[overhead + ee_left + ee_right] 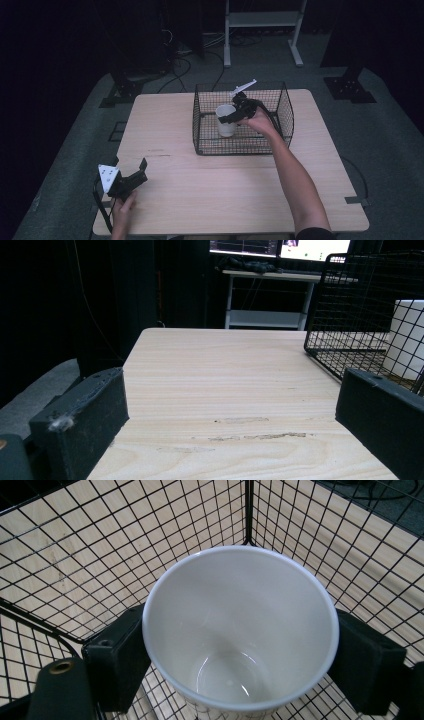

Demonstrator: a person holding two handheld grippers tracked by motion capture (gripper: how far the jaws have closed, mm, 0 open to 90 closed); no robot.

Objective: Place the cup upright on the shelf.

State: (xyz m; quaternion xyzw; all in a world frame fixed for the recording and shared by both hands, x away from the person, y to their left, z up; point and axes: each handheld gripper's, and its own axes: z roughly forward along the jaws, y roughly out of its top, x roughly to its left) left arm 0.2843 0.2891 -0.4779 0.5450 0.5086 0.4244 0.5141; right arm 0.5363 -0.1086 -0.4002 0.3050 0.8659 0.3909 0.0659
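Note:
A white cup (pixel 226 120) stands upright inside the black wire basket (pixel 287 115) at the table's far middle. My right gripper (pixel 231 116) reaches into the basket from the right and is shut on the cup. In the right gripper view its two black jaws press the cup's (pixel 240 630) outer wall on both sides just below the rim, and the cup is empty. My left gripper (pixel 129 165) rests low at the table's near left corner, open, with nothing between its jaws. Its own view looks across bare wood toward the basket (pixel 350 305) and the cup (pixel 407 335).
The light wooden table (pixel 225 190) has bare surface in front of and left of the basket. A white metal stand (pixel 262 20) and cables lie on the grey floor beyond the far edge. The surroundings are dark.

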